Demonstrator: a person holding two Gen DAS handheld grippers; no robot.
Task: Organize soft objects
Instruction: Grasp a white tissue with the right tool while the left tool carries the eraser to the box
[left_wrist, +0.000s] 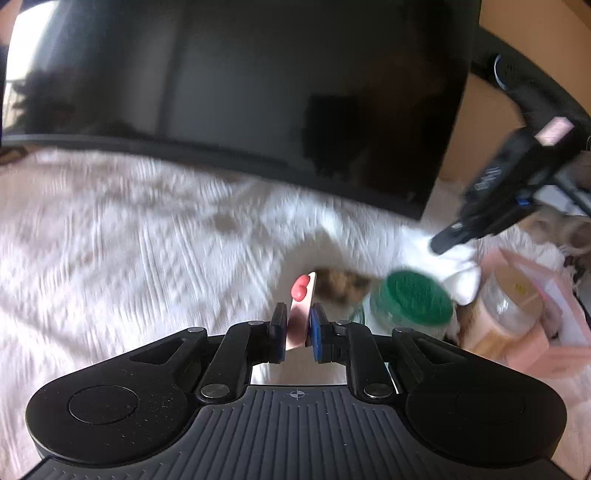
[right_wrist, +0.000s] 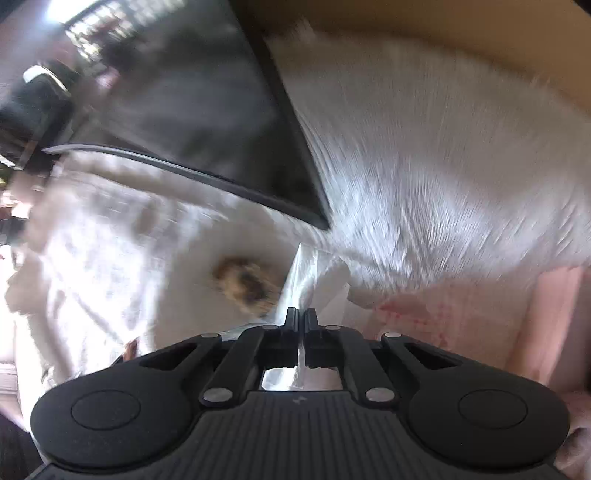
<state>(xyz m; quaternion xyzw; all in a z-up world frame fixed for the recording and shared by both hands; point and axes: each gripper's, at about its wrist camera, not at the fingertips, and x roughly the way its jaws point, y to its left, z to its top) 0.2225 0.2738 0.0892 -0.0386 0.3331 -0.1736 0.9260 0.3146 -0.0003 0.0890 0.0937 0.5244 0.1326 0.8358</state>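
Clamped between the pads of my left gripper (left_wrist: 298, 325) is a thin pink card-like piece with a red heart shape (left_wrist: 302, 295), standing on edge. My right gripper (right_wrist: 301, 325) is pinched on a crumpled white cloth (right_wrist: 314, 280). Left of both, the white textured bedspread (left_wrist: 129, 240) gives open room. Far off, a black flat screen (left_wrist: 240, 92) overhangs. To the right crowd a green-lidded jar (left_wrist: 413, 299), a clear tub (left_wrist: 506, 306) and a small brown furry lump (left_wrist: 340, 284).

A dark monitor (left_wrist: 236, 85) stands over a white textured bedspread (left_wrist: 110, 240), with a tan wall (left_wrist: 476, 122) behind.
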